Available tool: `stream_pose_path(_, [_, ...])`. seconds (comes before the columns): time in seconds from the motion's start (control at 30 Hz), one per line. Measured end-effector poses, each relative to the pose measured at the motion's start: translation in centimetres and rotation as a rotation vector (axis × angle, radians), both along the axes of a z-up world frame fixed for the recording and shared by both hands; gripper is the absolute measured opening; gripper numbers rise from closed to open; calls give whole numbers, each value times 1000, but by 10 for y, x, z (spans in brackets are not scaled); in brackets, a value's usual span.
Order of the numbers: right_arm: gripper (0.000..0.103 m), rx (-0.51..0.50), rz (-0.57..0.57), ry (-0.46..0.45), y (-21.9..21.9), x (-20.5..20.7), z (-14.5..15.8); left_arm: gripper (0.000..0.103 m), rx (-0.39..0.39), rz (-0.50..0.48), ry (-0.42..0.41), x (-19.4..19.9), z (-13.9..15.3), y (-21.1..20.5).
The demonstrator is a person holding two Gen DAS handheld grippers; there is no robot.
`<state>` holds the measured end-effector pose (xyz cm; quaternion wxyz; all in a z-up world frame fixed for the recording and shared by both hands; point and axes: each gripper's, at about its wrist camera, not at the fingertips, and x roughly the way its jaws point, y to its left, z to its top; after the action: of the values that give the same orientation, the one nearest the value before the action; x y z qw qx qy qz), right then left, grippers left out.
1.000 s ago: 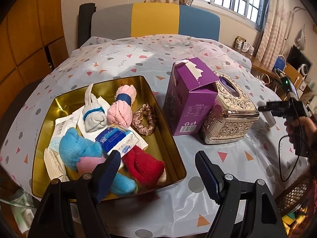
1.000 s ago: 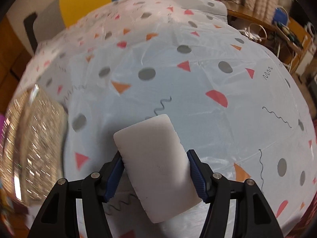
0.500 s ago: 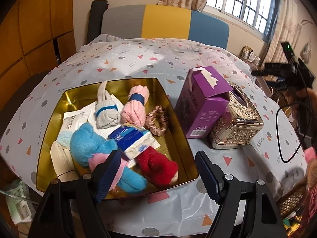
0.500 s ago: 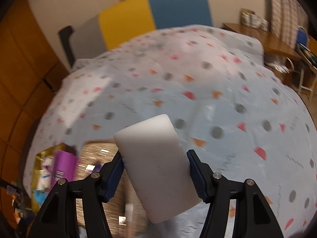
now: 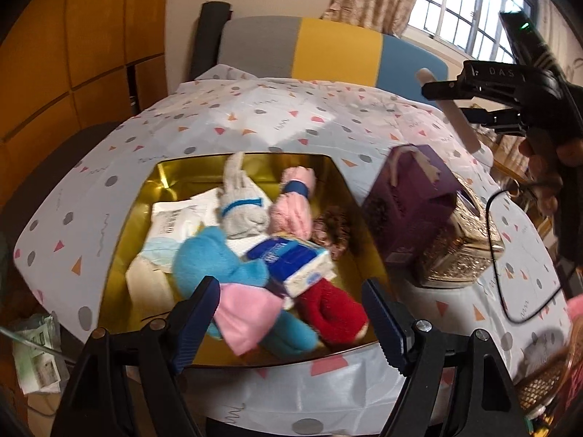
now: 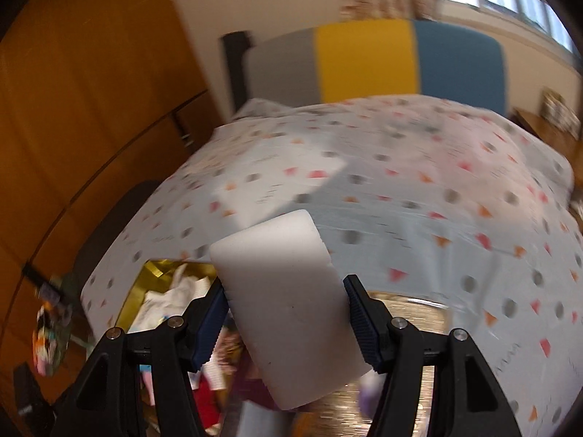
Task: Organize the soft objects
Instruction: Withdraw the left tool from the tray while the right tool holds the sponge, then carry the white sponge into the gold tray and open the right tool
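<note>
The right hand-held gripper [image 6: 286,324] is clamped on a white foam block [image 6: 288,306], its blue pads pressing the block's two sides. The block's lower end hides much of what lies beneath it. In the left wrist view the same block [image 5: 457,116] shows edge-on as a thin white bar, held in the air above the tabletop's [image 5: 291,116] far right part; the hand behind it is partly cut off by the frame edge.

The left hand-held gripper [image 5: 291,318] hangs with its fingers apart and nothing between them, over the near rim of a gold tray [image 5: 164,178]. The tray sits toward the tabletop's near left corner and is piled with soft things: a grey rolled sock [image 5: 242,207], a pink roll [image 5: 295,200], a blue plush piece [image 5: 215,258], a red sock [image 5: 335,313], a tissue pack [image 5: 291,258] and a scrunchie [image 5: 333,229] that is blurred. Just right of the tray stands a purple carton [image 5: 411,204], with an ornate metal box [image 5: 462,255] against its right side, partly hidden behind it. The right wrist view is smeared, so the tray contents there are hard to make out.
</note>
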<state>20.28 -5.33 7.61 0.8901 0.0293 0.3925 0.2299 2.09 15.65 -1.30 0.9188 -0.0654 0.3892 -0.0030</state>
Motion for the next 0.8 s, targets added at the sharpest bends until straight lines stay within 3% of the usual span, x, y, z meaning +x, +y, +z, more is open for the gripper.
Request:
stream_pose_path(0.23, [63,-53,165,6,71,-28,-24,80,0,81,-8,-7,-3,29])
stream_pose_path(0.53, [64,-72,299,75,114,-63,-61,81,-12,146,2,-11,-9,53])
stream_pose_path(0.8, [65,-95,325,151,135,-81,-99,81,-18,189,3,-12,-12,66])
